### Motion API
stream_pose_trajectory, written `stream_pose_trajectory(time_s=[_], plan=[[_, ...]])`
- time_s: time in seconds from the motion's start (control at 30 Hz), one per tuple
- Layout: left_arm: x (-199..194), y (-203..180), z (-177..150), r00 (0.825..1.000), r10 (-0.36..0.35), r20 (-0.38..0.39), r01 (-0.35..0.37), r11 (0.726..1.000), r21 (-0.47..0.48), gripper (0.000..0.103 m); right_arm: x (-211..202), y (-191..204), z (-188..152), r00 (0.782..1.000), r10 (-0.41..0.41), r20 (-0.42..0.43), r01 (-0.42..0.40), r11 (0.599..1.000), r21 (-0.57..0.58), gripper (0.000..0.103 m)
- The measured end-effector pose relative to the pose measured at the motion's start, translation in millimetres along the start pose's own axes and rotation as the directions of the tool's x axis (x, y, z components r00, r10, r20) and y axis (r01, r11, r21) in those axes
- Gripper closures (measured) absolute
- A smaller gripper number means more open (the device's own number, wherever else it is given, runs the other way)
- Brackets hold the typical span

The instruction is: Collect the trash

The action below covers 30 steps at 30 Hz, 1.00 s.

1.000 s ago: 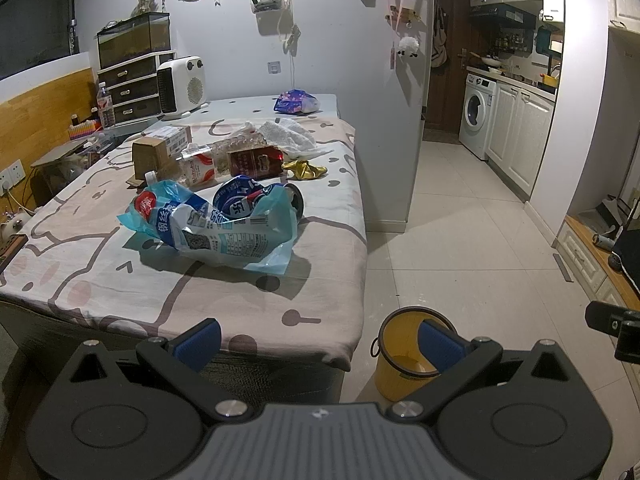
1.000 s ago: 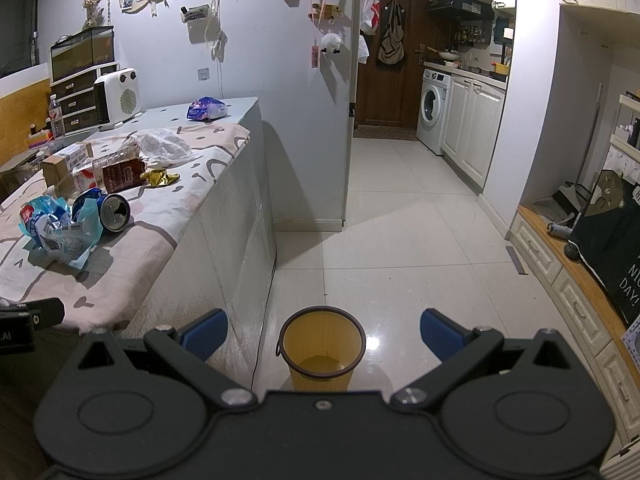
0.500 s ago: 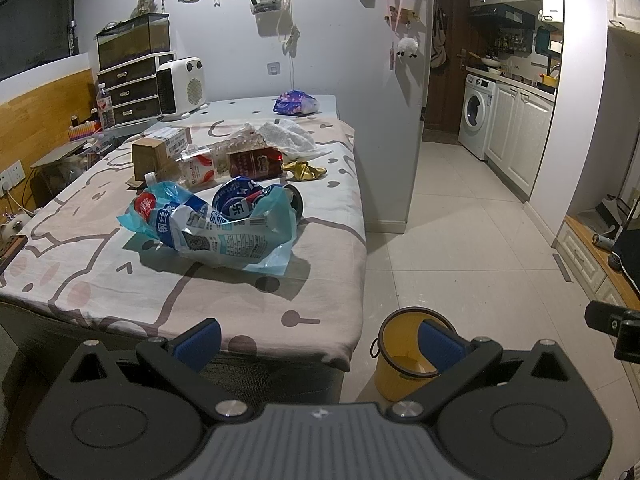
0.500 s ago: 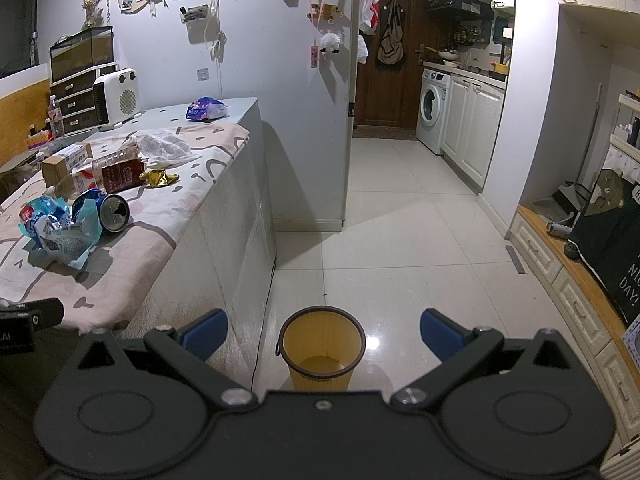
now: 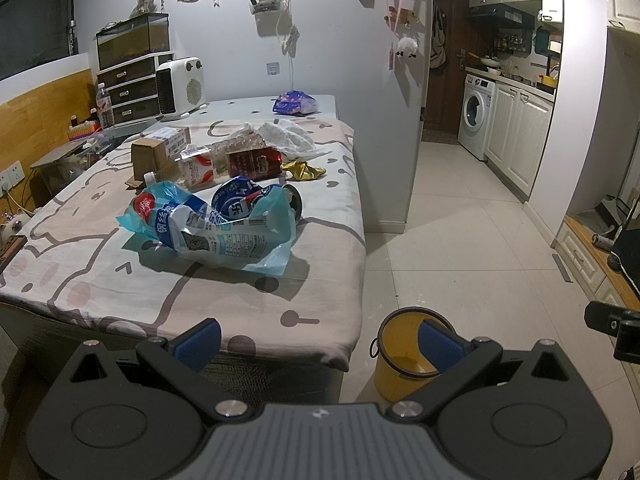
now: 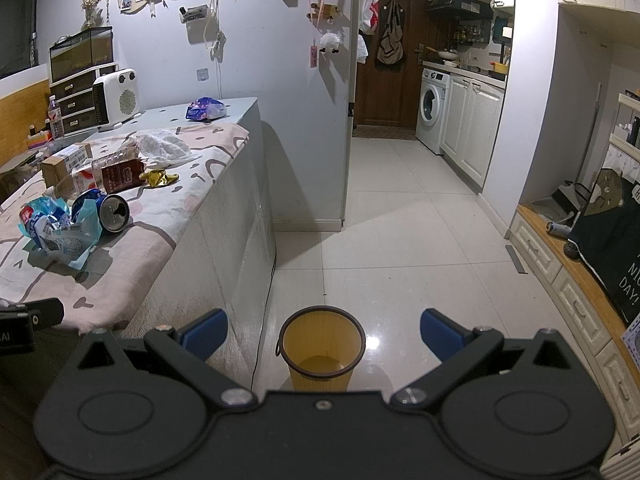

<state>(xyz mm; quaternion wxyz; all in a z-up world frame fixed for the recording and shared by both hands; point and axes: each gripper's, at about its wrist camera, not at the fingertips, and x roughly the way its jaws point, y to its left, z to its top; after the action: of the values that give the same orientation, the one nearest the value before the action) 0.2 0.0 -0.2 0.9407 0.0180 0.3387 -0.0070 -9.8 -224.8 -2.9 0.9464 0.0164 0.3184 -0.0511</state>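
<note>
Trash lies on the cloth-covered table (image 5: 100, 280): a crumpled blue and white bag (image 5: 224, 232), a blue can (image 5: 256, 200) on its side, a dark red packet (image 5: 254, 164), a milk carton (image 5: 196, 172), gold foil (image 5: 304, 171) and a cardboard box (image 5: 150, 156). A yellow bin (image 5: 404, 356) stands on the floor by the table's near corner. My left gripper (image 5: 318, 344) is open and empty, short of the table edge. My right gripper (image 6: 322, 336) is open and empty above the yellow bin (image 6: 322, 348). The blue can (image 6: 102, 212) also shows in the right wrist view.
A white heater (image 5: 180, 88), a drawer unit (image 5: 132, 88) and a purple packet (image 5: 294, 104) sit at the table's far end. Tiled floor (image 6: 400, 248) runs to a washing machine (image 6: 432, 104) and white cabinets. A low wooden bench (image 6: 560, 248) lines the right wall.
</note>
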Motion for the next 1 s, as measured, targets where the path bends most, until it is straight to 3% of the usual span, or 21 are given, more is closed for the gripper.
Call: stream_pose_trajectory(time_s=[0.33, 0.67, 1.0], plan=[[-3.8, -6.2, 5.3, 1.000, 0.002, 0.004, -0.002, 1.000, 0.001, 0.000, 4.7, 0.1, -0.4, 1.000, 0.000, -0.007, 0.000, 1.000, 0.000, 0.000], [29.2, 23.7, 20.3, 0.999, 0.043, 0.032, -0.041, 0.998, -0.057, 0.000, 25.0, -4.5, 9.8, 0.996, 0.073, 0.053, -0.076, 0.996, 0.051, 0.000], [66.8, 65.7, 32.4, 0.995, 0.091, 0.034, -0.085, 0.983, -0.161, 0.000, 61.5, 17.8, 26.2, 0.991, 0.125, 0.053, -0.128, 0.990, 0.054, 0.000]])
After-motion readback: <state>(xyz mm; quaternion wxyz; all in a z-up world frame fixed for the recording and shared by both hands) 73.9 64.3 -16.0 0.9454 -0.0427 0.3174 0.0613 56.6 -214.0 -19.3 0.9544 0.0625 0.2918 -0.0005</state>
